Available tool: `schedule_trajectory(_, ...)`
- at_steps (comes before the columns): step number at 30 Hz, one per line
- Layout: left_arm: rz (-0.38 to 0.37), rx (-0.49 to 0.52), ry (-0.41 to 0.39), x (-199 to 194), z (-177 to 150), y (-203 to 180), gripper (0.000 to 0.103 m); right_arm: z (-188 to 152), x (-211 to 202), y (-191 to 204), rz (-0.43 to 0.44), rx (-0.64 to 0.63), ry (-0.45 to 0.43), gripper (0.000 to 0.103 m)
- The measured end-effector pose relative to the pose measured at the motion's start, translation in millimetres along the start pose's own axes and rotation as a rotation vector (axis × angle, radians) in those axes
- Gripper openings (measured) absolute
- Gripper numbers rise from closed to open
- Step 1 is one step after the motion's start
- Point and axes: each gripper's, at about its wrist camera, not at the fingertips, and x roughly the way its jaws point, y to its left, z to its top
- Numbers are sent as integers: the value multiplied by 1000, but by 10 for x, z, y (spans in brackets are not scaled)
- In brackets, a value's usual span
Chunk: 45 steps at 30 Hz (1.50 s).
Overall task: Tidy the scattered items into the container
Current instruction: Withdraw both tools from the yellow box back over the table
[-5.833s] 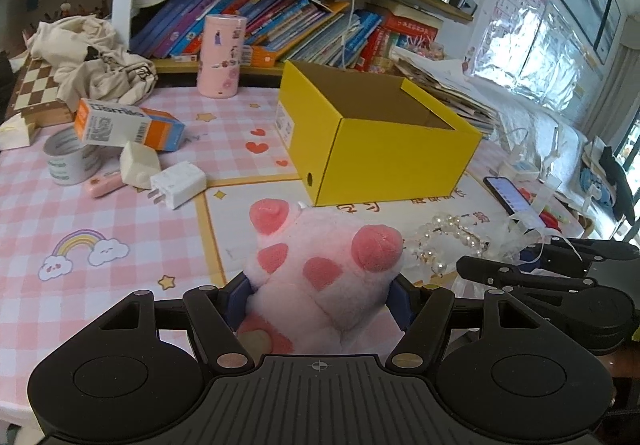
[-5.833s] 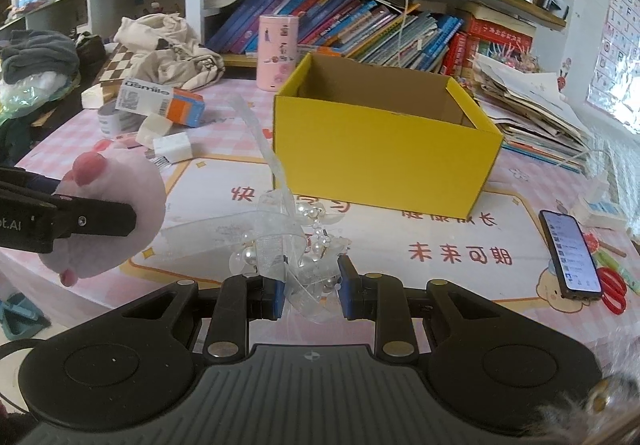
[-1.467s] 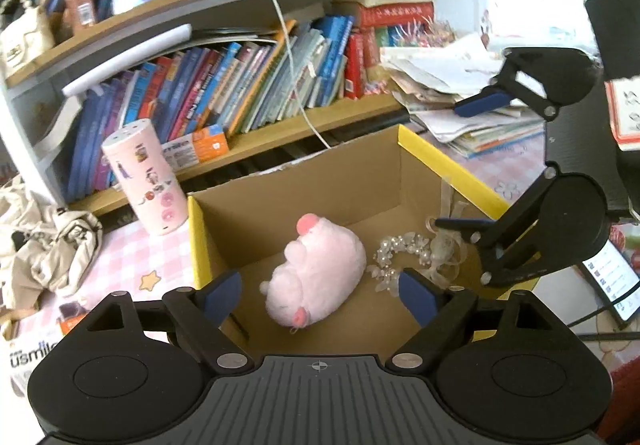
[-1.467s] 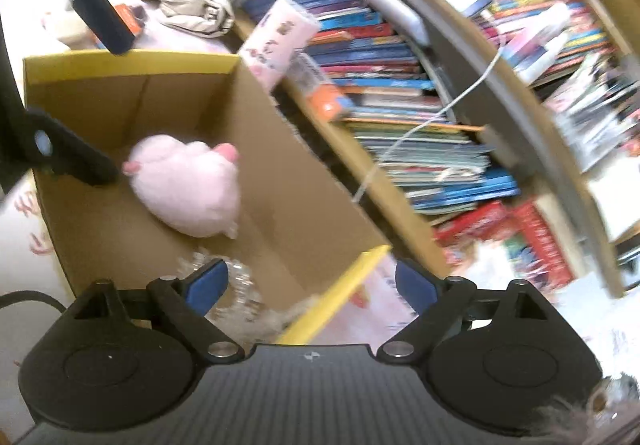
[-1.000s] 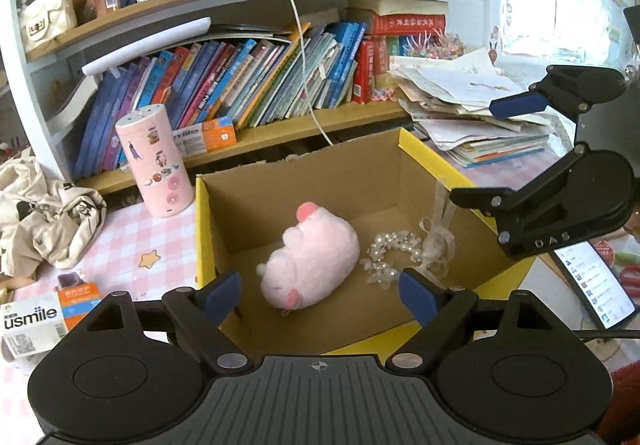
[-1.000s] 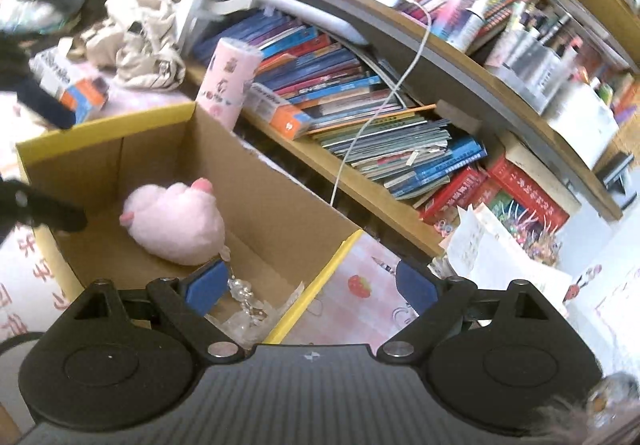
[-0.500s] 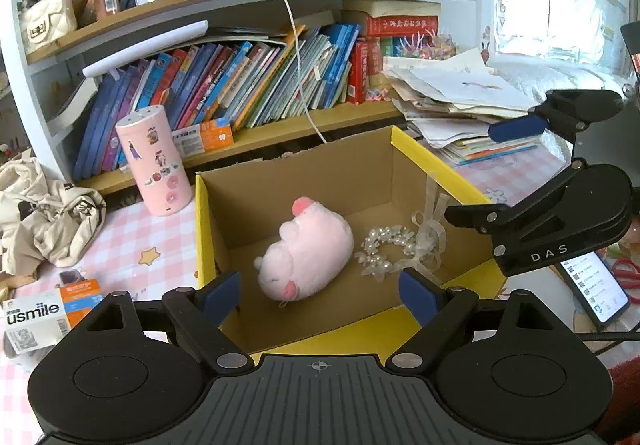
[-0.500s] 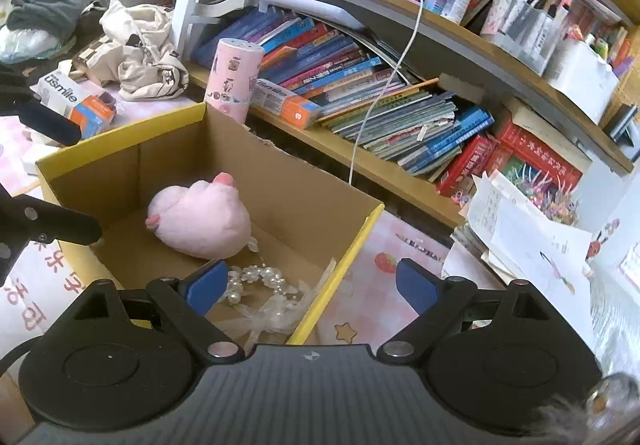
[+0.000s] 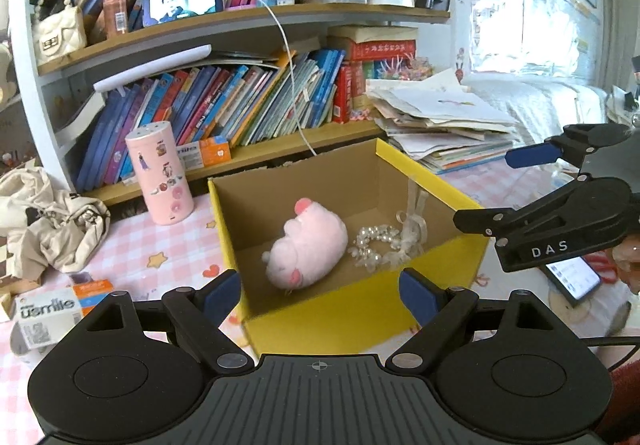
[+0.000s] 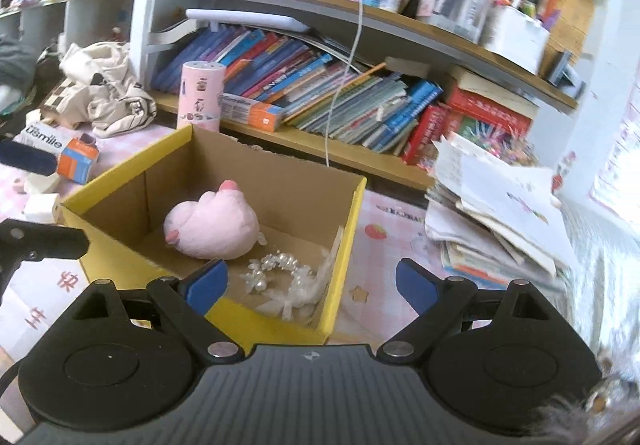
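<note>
The yellow cardboard box [image 9: 428,177] [image 10: 344,241] stands on the pink checked table. Inside it lie the pink plush toy [image 9: 306,249] [image 10: 212,227] and, to its right, the pearl and ribbon hairpiece [image 9: 384,245] [image 10: 288,281]. My left gripper [image 9: 320,291] hangs open before the box's near wall, with nothing between its fingers. My right gripper [image 10: 308,279] is open and empty too, over the box's near right corner; it shows at the right of the left wrist view [image 9: 528,189].
Left of the box are a pink cylinder [image 9: 160,173], an orange and white usmile carton [image 9: 52,311] [image 10: 60,153], white chargers [image 10: 40,205] and crumpled cloth [image 9: 52,225]. Bookshelves stand behind. A paper stack [image 10: 492,213] and a phone [image 9: 574,279] lie to the right.
Both grippers have drawn back from the box, open and empty; the right one has rolled level. The plush and the hairpiece stay in the box.
</note>
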Motion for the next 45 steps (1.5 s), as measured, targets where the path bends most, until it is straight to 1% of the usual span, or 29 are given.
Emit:
schedule_trajectory(6, -26, -8, 1, -300, -235, 153, 92, -139, -250, 352, -31, 72, 22, 91)
schedule_trajectory(10, -28, -15, 7, -447, -378, 275, 93, -245, -378, 607, -49, 107, 41, 91)
schedule_trajectory(13, -14, -38, 20, -522, -502, 380, 93, -327, -437, 789, -65, 155, 59, 92)
schedule_trajectory(16, 8, -72, 42, -581, -636, 506, 93, -418, -462, 948, -76, 229, 87, 93)
schedule_trajectory(22, 39, -157, 75, -720, -875, 814, 94, -496, -493, 1188, -114, 291, 111, 93)
schedule_trajectory(26, 61, -194, 95, -786, -997, 985, 94, -512, -513, 1346, -120, 288, 118, 97)
schedule_trajectory(33, 80, -230, 140, -851, -1157, 1114, 94, -489, -491, 1599, -79, 246, 150, 100)
schedule_trajectory(39, 89, -250, 150, -918, -1248, 1181, 95, -455, -492, 1759, -52, 197, 157, 103)
schedule_trajectory(45, 116, -282, 167, -970, -1339, 1271, 95, -411, -461, 1876, -8, 166, 160, 103)
